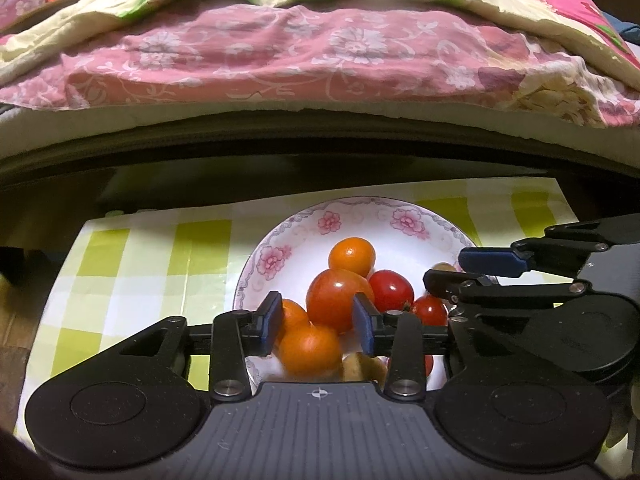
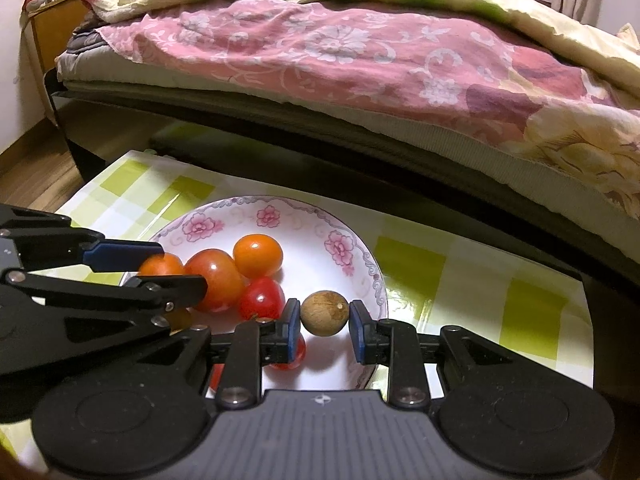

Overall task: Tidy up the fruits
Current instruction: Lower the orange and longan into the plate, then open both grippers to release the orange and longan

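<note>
1. Several small fruits, orange tomatoes (image 1: 351, 257) and red tomatoes (image 1: 390, 290), piled on a floral plate (image 2: 340, 248) at the table's near middle.
2. Right gripper (image 2: 325, 325) clenched on a brown round fruit (image 2: 324, 313), over the plate's right rim.
3. Left gripper (image 1: 316, 322) released, jaws apart over the pile; an orange tomato (image 1: 310, 350) sits below, untouched.
4. Plate on a green checked tablecloth (image 2: 412, 268).
5. Bed with a pink floral sheet (image 1: 280, 56) on the far side.

Fruits (image 1: 340, 300) on plate (image 1: 304, 220) before bed (image 1: 320, 60)
</note>
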Available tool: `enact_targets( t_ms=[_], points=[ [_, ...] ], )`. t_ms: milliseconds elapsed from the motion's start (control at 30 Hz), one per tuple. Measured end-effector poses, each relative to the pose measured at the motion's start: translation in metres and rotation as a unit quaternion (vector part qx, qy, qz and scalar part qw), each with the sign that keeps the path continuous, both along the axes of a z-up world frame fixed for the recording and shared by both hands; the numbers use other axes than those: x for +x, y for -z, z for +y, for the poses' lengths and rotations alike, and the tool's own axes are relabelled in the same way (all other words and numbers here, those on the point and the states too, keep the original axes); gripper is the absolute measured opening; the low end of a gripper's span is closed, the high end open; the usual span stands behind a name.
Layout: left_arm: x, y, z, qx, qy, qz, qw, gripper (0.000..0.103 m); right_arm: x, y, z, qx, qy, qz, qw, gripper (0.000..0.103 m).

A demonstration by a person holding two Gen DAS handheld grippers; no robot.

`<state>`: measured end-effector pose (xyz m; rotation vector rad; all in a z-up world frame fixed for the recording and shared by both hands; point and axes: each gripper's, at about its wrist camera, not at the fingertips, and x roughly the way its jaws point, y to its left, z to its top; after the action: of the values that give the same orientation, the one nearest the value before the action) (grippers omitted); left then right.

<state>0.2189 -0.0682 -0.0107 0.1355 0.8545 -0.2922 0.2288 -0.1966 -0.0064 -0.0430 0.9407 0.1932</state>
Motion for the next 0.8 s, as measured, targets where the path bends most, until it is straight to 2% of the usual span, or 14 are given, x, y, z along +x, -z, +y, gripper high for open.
enact_targets(
  t_ms=[400,800],
  points=[
    [-0.003,-0.003,0.004,-0.005,-0.008,-0.005,0.9999,0.056,-0.001,-0.002,-0.003,0.013,0.013,0.003,1.0,0.031],
    [-0.008,-0.013,0.01,-0.01,-0.027,-0.014,0.9995,0.07,-0.003,-0.01,-0.007,0.023,0.025,0.0,0.999,0.032]
  ],
)
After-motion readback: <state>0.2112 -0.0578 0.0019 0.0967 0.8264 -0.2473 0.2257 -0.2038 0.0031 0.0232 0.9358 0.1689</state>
